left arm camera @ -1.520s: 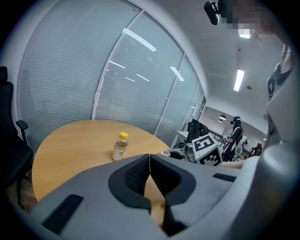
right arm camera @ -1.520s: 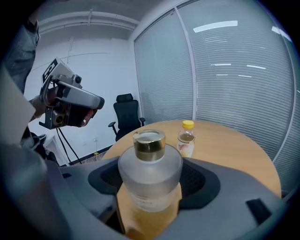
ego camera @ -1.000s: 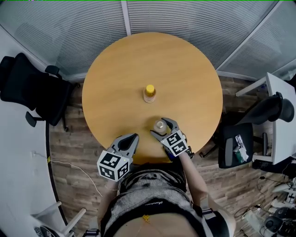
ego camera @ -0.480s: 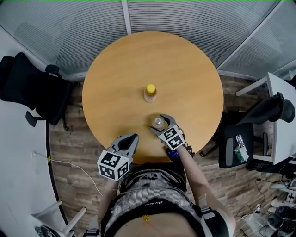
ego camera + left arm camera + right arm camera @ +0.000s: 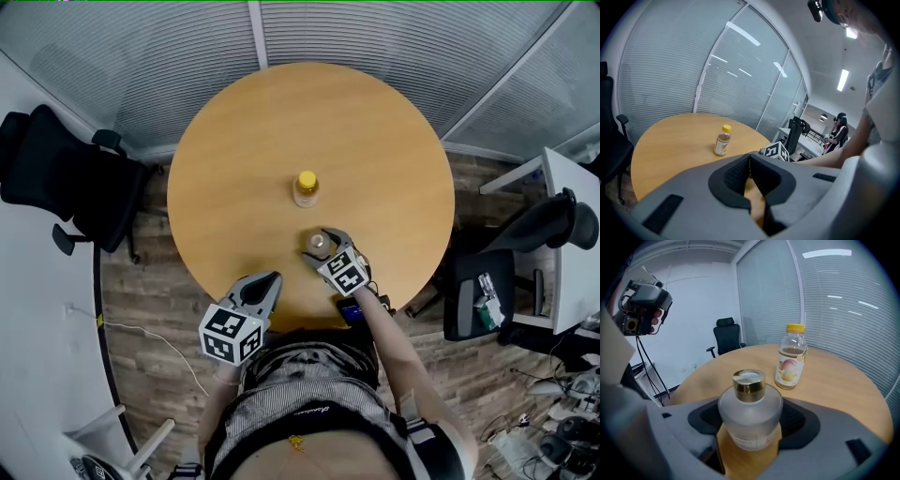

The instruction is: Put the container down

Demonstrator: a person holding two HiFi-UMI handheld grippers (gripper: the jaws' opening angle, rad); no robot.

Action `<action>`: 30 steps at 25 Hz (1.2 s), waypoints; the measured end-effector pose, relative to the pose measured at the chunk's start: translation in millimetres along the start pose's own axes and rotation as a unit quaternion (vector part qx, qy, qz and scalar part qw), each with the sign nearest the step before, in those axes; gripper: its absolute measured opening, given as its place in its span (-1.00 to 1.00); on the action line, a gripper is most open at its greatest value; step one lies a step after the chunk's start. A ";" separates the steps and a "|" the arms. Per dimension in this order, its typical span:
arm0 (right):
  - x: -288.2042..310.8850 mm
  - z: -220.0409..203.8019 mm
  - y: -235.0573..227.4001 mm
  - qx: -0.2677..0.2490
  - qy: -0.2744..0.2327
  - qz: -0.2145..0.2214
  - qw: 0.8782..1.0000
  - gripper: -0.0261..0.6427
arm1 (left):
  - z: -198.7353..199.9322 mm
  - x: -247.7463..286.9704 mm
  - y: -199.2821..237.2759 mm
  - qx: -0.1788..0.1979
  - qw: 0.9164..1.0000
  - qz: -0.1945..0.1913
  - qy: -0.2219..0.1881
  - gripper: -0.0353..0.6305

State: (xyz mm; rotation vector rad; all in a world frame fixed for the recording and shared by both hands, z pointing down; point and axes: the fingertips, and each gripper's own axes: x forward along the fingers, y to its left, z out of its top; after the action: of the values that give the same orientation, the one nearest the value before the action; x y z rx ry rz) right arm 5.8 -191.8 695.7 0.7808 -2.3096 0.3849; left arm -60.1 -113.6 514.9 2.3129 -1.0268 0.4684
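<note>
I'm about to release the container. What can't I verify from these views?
- Right gripper view: the container base sits low between the right gripper jaws, so whether it touches the table cannot be told.
- Head view: only the container's top shows from above, so its height over the table is unreadable.
- Right gripper view: the container's label print is too small and blurred.

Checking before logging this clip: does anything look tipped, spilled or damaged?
Nothing stands out. The frosted glass bottle with a gold cap is upright in the right gripper; the yellow-capped juice bottle stands upright on the round wooden table. No spill.
</note>
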 end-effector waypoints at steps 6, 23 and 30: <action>8.6 -4.0 -7.6 0.017 0.002 -0.006 1.000 0.12 | -3.9 2.4 0.7 -0.003 1.000 0.000 0.005 -0.83; 16.1 -9.9 -16.6 0.034 0.000 -0.014 0.999 0.12 | -6.3 4.8 2.4 -0.005 1.000 -0.004 0.011 -0.83; 13.3 -12.0 -17.9 0.046 -0.011 -0.009 0.999 0.12 | -6.7 4.9 2.1 -0.005 1.000 -0.005 0.013 -0.83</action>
State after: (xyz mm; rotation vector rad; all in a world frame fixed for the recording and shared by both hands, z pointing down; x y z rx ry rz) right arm 15.0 -206.0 714.6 0.8539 -2.3168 0.4786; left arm -59.2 -113.4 523.4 2.2966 -1.0028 0.4880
